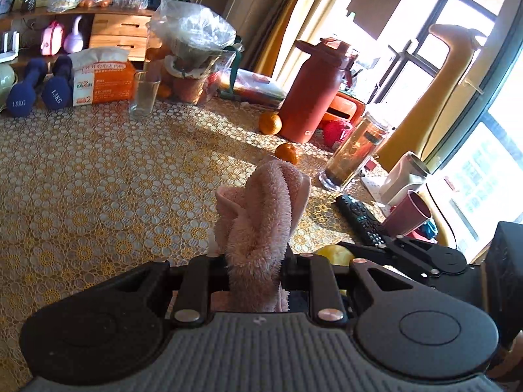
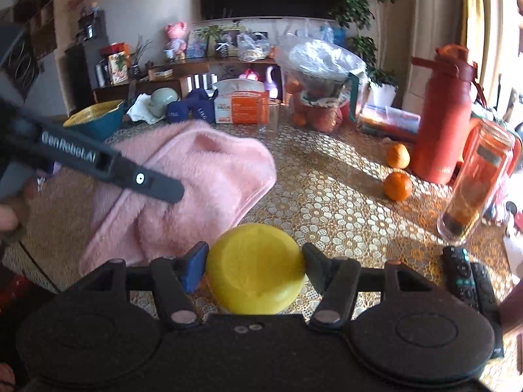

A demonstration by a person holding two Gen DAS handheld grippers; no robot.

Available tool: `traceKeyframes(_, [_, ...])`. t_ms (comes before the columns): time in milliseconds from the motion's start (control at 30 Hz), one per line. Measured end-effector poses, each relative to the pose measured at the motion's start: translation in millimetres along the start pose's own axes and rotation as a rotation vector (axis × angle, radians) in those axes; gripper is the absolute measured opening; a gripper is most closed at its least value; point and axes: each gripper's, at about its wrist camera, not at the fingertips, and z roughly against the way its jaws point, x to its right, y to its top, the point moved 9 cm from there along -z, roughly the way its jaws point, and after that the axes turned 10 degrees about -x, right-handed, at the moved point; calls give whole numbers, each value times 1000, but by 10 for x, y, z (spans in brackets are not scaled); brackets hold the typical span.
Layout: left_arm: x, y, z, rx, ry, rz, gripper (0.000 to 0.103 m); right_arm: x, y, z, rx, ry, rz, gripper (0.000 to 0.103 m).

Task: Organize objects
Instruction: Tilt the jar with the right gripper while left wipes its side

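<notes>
— Up close, what does each hand-held tool have?

— Left gripper (image 1: 253, 258) is clamped tight on a fluffy pink terry towel (image 1: 261, 215), bunched and standing up between its jaws over the gold lace-patterned tablecloth (image 1: 98, 179). Right gripper (image 2: 255, 261) pinches a round yellow plastic bowl (image 2: 255, 268) from both sides.

— And around them?

— From the right wrist, two oranges (image 2: 397, 186) lie at two o'clock of the bowl, beside a tall red insulated bottle (image 2: 441, 117); black remotes (image 2: 467, 277) sit at three o'clock.
</notes>
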Motion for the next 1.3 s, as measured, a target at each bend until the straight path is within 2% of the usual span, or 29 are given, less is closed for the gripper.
traceKeyframes(167, [412,43,189,18,-71,-121,22,-237,-22,13,22,-42,160,62])
traceKeyframes(333, [701,-13,-14,-33,-60,-242,22,-398,-46,32,37,-50,249,62])
traceKeyframes(467, [624,-14,-282,-76,-57,-213,22,-417,-55,37,45,-55,260,62])
traceKeyframes(567, [448,76,-388,-85,-56,-128,23,-381,-57,40,47,-48,245,61])
traceKeyframes(700, [219,86,-602,-132,18,-87,23,-343,-83,54,56,-40,237,61])
traceKeyframes(800, [117,19,-749,-159,28,-66,23,-282,-113,80,67,-25,217,61])
traceKeyframes(1133, [49,-41,-968,-187,87,-85,22,-149,-178,127,85,22,132,62])
traceKeyframes(1300, [88,2,-802,-158,86,-102,23,-184,-184,124,88,18,143,62])
